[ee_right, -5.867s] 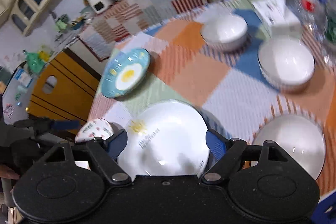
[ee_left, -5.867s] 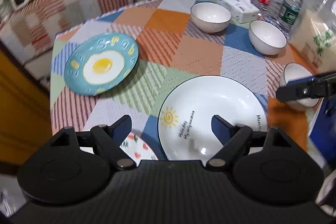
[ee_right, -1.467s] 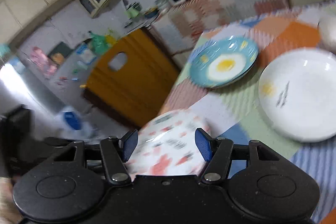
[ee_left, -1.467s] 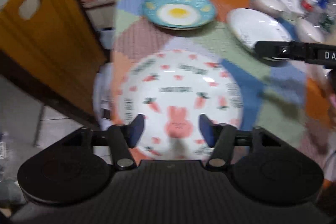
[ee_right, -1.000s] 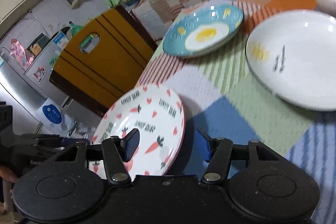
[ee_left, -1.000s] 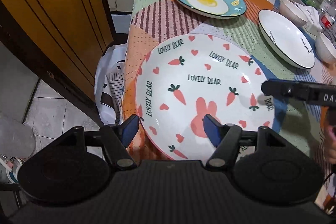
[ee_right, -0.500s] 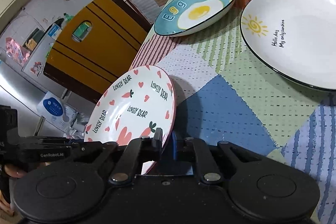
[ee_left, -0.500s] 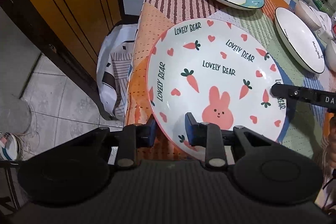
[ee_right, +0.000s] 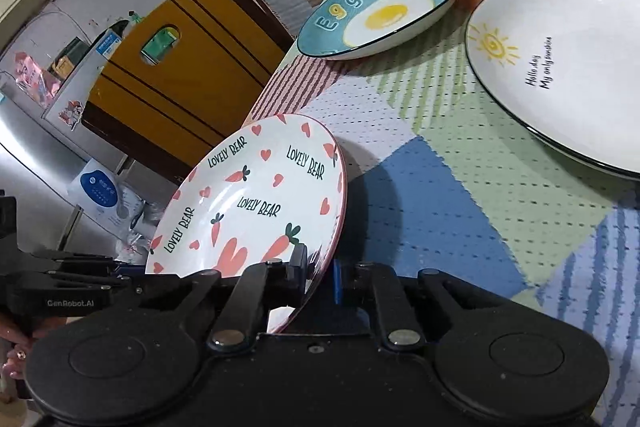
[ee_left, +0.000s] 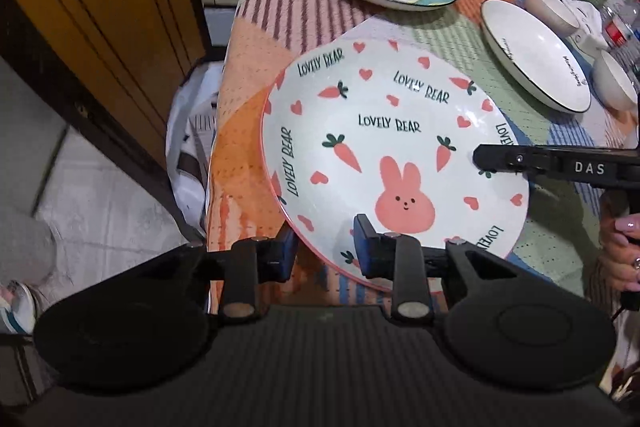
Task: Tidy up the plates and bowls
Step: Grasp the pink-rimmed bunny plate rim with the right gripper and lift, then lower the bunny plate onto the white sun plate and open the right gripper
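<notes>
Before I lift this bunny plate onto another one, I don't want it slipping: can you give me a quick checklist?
1. Left gripper shut on the rim of the white round carrot-and-bunny plate: ok.
2. Right gripper shut on the same plate's rim: ok.
3. Plate held level: not ok; it tilts in the right wrist view.
4. Plate free of the patchwork tablecloth: cannot tell; its far edge is near the cloth.
5. Blue round fried-egg plate holds nothing: ok.
6. White round sun-print plate holds nothing: ok.
</notes>
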Demonstrator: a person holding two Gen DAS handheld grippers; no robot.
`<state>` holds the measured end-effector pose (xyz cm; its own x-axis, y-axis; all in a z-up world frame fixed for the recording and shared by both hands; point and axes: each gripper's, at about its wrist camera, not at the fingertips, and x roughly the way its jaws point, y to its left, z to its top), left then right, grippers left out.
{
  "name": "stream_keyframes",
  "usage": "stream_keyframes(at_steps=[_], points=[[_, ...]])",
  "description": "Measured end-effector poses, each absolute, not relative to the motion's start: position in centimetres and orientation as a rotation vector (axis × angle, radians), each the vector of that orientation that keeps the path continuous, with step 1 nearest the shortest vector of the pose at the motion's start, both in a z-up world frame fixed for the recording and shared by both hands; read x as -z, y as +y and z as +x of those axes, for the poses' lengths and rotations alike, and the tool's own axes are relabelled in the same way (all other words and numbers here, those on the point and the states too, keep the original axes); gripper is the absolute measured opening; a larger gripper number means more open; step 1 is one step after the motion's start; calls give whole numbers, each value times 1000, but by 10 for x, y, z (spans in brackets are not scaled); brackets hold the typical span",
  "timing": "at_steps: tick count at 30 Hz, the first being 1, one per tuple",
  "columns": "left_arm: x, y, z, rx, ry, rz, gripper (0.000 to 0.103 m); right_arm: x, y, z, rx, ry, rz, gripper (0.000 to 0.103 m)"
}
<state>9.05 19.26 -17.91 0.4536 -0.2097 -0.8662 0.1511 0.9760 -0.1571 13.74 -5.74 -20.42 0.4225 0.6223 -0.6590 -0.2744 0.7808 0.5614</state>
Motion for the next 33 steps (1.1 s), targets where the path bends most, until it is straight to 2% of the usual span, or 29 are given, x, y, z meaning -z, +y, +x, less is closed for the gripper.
stream_keyframes(at_steps=[9,24,33], points=[[145,167,86,262,1045,-26,28,180,-80,118,-575,936,378,19],[72,85,96,386,930,55,28,99,-154,85,-467,798,368,20],[73,54,138,458,965,45,28,81,-192,114,-429,782,289,20]])
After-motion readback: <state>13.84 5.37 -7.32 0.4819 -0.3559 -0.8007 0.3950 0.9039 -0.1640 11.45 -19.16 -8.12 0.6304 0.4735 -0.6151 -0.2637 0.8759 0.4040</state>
